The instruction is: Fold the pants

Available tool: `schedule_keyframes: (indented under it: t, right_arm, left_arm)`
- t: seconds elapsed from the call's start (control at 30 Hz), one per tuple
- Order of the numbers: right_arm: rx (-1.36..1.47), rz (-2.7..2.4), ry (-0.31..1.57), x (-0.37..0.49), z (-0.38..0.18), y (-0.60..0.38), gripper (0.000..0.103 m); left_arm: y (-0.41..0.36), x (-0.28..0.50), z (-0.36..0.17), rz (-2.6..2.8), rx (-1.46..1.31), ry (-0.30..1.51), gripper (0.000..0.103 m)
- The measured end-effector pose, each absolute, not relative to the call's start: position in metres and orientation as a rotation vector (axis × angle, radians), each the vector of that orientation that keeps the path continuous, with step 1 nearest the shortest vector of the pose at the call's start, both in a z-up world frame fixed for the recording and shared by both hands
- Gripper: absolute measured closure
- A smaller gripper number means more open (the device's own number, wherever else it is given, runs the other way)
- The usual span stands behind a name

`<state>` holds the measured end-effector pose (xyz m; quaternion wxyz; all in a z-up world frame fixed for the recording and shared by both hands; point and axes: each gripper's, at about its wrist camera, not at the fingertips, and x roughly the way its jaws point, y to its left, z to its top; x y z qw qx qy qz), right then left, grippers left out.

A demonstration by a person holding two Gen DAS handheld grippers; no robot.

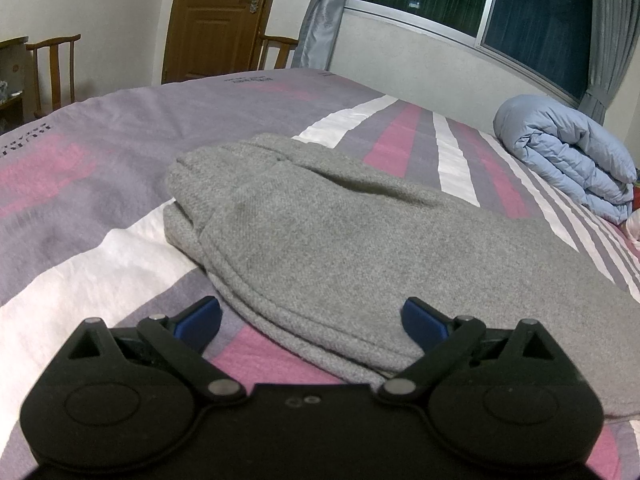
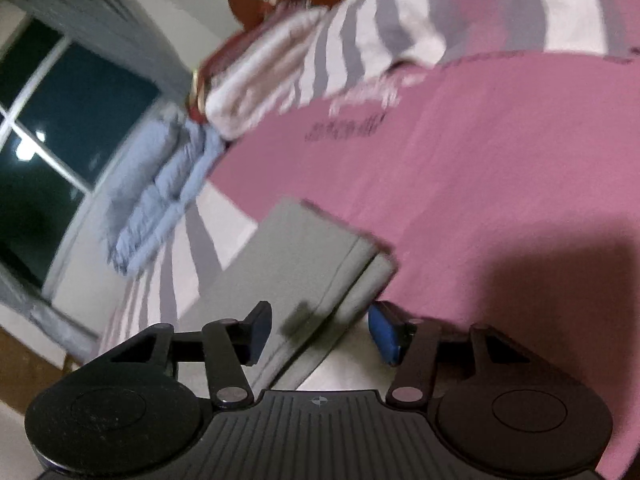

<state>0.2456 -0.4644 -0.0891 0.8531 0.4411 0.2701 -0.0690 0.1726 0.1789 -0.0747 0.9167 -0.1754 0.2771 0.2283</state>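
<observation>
Grey pants (image 1: pixel 320 232) lie folded over on the striped bedspread (image 1: pixel 100 184). In the left wrist view my left gripper (image 1: pixel 312 320) is open, its blue-padded fingers (image 1: pixel 200 320) wide apart on either side of the pants' near hemmed edge, holding nothing. In the right wrist view, which is blurred and tilted, another end of the pants (image 2: pixel 304 264) lies between the fingers of my right gripper (image 2: pixel 320 332). That gripper is open and the cloth is not clamped.
A rolled light-blue quilt (image 1: pixel 568 160) lies at the far right of the bed under the window (image 1: pixel 520 12); it also shows in the right wrist view (image 2: pixel 160 184). A striped pillow (image 2: pixel 280 68) lies beyond it. Wooden chairs (image 1: pixel 52 72) and a door (image 1: pixel 216 16) stand behind the bed.
</observation>
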Motion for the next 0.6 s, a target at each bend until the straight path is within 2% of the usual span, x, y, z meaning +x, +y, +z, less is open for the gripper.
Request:
schedule_keyframes:
  t: [0.03, 0.07, 0.1, 0.13, 0.33, 0.43, 0.47, 0.5, 0.53, 0.57, 0.6]
  right_arm:
    - [0.914, -0.133, 0.581, 0.253, -0.089, -0.461, 0.049]
    - [0.892, -0.128, 0.593, 0.26, -0.088, -0.458, 0.057]
    - [0.88, -0.123, 0.608, 0.267, -0.087, -0.456, 0.092]
    - [0.886, -0.113, 0.621, 0.272, -0.087, -0.456, 0.093]
    - [0.765, -0.108, 0.497, 0.265, -0.062, -0.451, 0.093]
    - [0.777, -0.174, 0.639, 0.277, -0.092, -0.452, 0.09]
    - [0.802, -0.163, 0.629, 0.273, -0.096, -0.454, 0.09]
    - [0.801, -0.17, 0.612, 0.267, -0.092, -0.454, 0.084]
    - [0.775, -0.189, 0.589, 0.259, -0.085, -0.451, 0.072]
    - [0.735, -0.216, 0.561, 0.25, -0.077, -0.447, 0.066]
    - [0.703, -0.241, 0.528, 0.239, -0.07, -0.444, 0.054]
  left_arm:
    - [0.179, 0.173, -0.075, 0.47, -0.36, 0.571, 0.011]
    - [0.179, 0.173, -0.075, 0.471, -0.36, 0.571, 0.011]
    - [0.179, 0.173, -0.075, 0.472, -0.359, 0.572, 0.011]
    - [0.179, 0.173, -0.075, 0.473, -0.358, 0.573, 0.011]
    - [0.179, 0.174, -0.074, 0.47, -0.356, 0.574, 0.01]
    - [0.178, 0.174, -0.075, 0.473, -0.354, 0.576, 0.01]
    - [0.178, 0.174, -0.074, 0.473, -0.354, 0.576, 0.01]
    - [0.179, 0.174, -0.074, 0.471, -0.356, 0.575, 0.01]
    - [0.179, 0.173, -0.074, 0.469, -0.357, 0.574, 0.01]
    - [0.179, 0.173, -0.074, 0.467, -0.358, 0.573, 0.01]
    - [0.18, 0.172, -0.075, 0.465, -0.361, 0.572, 0.01]
